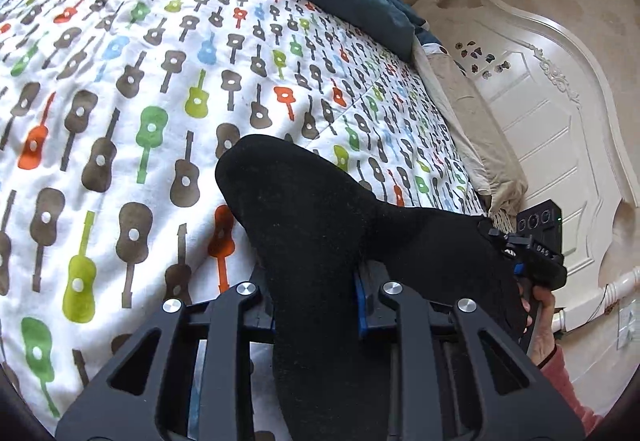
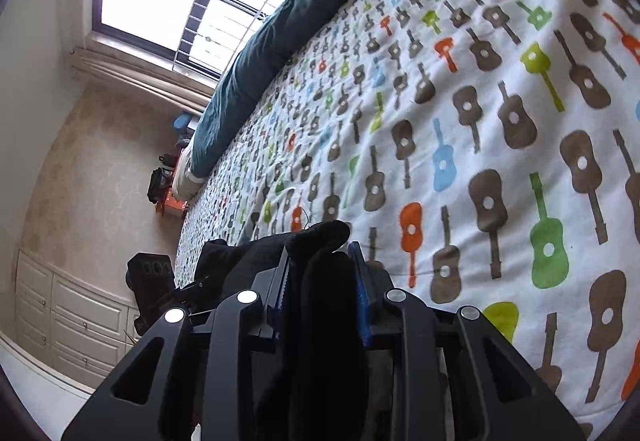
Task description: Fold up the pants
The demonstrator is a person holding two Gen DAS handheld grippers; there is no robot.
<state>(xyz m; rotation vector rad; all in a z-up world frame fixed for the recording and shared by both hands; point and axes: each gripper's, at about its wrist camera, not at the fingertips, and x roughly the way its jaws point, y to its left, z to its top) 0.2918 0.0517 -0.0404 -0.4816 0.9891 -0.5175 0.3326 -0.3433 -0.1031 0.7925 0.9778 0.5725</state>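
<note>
The black pants (image 1: 320,233) are soft, light cloth that sags and bunches, so they are best held at an edge or corner. The left claw (image 1: 316,305) is closed on a thick fold of them at the lower centre of its frame. The right claw (image 2: 320,281) also pinches bunched black cloth at the lower centre of its view. The fabric hangs stretched between the two claws above the bed (image 1: 120,89). The guitar-print cover is wide and bare. A dark blue blanket (image 2: 280,25) borders it at the top, and a white headboard (image 1: 552,129) stands at the right of the left view.
</note>
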